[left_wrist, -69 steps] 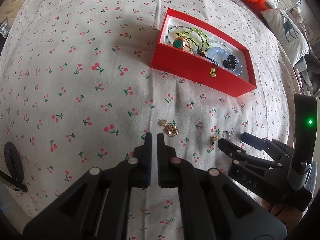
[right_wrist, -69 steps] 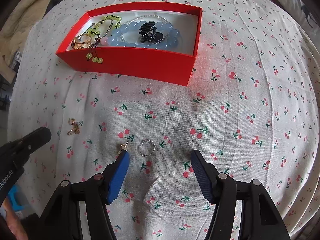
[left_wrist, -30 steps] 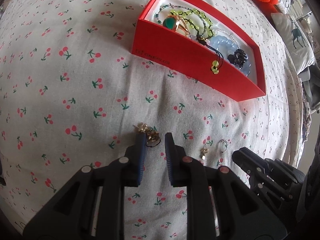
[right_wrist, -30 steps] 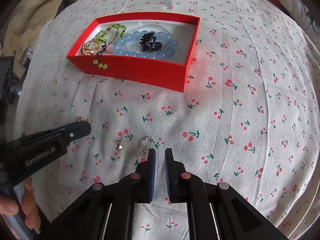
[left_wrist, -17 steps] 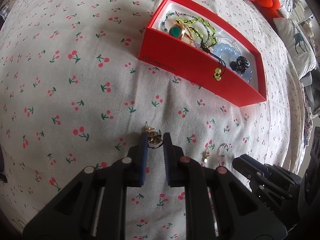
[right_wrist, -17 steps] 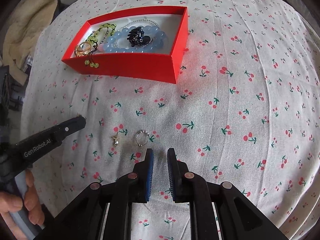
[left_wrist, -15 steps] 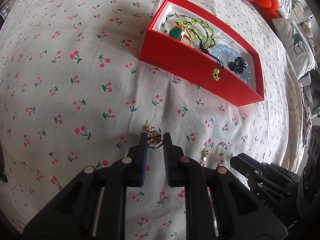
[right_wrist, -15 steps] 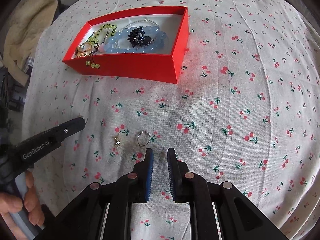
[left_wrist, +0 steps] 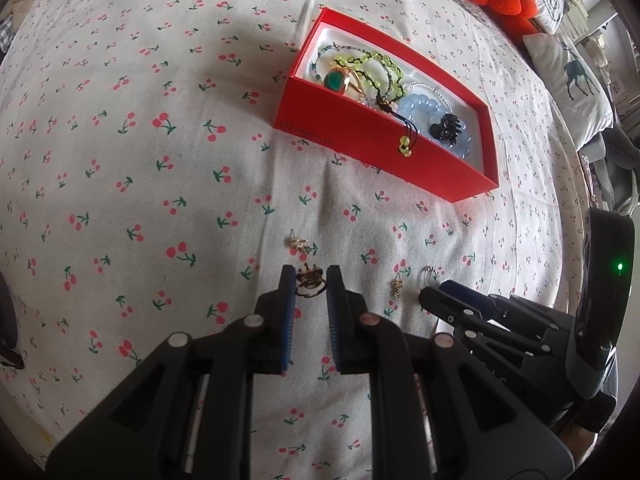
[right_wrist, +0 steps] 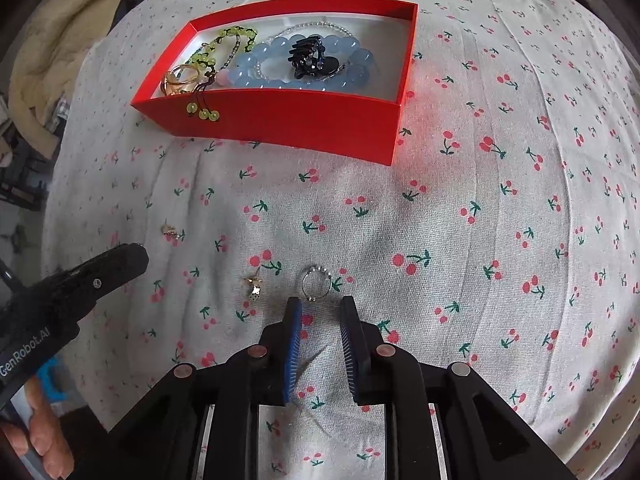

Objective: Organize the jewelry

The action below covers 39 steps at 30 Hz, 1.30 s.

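My left gripper (left_wrist: 310, 282) pinches a gold earring (left_wrist: 309, 280). My right gripper (right_wrist: 320, 312), jaws just opening on nothing, sits just short of a silver ring (right_wrist: 316, 283). Beyond both, the red box (right_wrist: 288, 118) holds blue beads (right_wrist: 352, 66), green beads (right_wrist: 224, 42), a black claw clip (right_wrist: 310, 58) and a gold ring (right_wrist: 180, 78).

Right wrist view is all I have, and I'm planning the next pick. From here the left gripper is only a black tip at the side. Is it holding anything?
Observer: Yes. The left gripper has its jaws closed on a small gold piece.
Operator: And the gold ring in the red box, I see only its band. Does it carry a stone?
Observer: It does. In the left wrist view the gold ring in the red box shows a green stone.
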Available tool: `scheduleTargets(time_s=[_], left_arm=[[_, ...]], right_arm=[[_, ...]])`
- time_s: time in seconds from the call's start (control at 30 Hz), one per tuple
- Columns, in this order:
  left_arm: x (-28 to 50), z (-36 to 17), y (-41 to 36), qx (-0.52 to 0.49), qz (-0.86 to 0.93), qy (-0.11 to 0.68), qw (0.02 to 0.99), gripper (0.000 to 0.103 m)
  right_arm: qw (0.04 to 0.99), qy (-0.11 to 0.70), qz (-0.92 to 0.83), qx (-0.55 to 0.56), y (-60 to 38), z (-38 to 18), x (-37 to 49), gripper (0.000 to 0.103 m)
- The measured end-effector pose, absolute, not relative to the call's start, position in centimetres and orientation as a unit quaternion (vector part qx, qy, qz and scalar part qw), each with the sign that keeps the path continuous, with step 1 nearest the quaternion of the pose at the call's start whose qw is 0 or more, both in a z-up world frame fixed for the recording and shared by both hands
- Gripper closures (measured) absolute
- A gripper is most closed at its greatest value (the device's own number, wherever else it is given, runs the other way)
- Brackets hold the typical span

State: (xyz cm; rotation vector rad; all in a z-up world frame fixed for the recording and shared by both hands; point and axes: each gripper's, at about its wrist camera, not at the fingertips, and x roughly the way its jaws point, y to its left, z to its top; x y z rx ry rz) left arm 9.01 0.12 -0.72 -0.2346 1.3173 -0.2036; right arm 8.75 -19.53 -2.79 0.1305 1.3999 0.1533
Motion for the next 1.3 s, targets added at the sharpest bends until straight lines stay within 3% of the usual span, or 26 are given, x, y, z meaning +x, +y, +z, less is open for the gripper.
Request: scheduleTargets(time_s=[0.13,0.27,0.37,0.53,0.8,1.3], left_arm=[[9.1,-0.8,0.2,-0.11,-0.095,0.61,0.779,0.086],[9.1,-0.9,0.2,-0.11,-0.095,0.61,0.779,0.086],[9.1,-0.9,0.2,-0.109,-0.095,0.61,0.779,0.086],[9.1,-0.9,0.3,-0.11,-0.095,0.61,0.779,0.086],[9.0,-0.6,0.4,-0.113,-0.098,0.605,0.782,0.086],[9.3,3.4,1.2,-0.13,-0.126,0.538,0.823,0.086]], right_arm=[[0.767,0.636,0.066,0.061,-19.1,-2.7,9.3,0.065],[0.774,0.629,0.056,0.046,-18.5,-2.9,10.0,0.065],[0.776,0.628,0.047,0.035,-17.7,-3.2,10.4,0.067],[0.778,0.626,0.05,0.009,-15.7,-3.4,10.5,0.087],[0.781,0.622,0.052,0.014,-14.1,-3.1,9.2,0.087],[0.823,0.545,0.081,0.137,-19.7,3.9,8.7,0.087]])
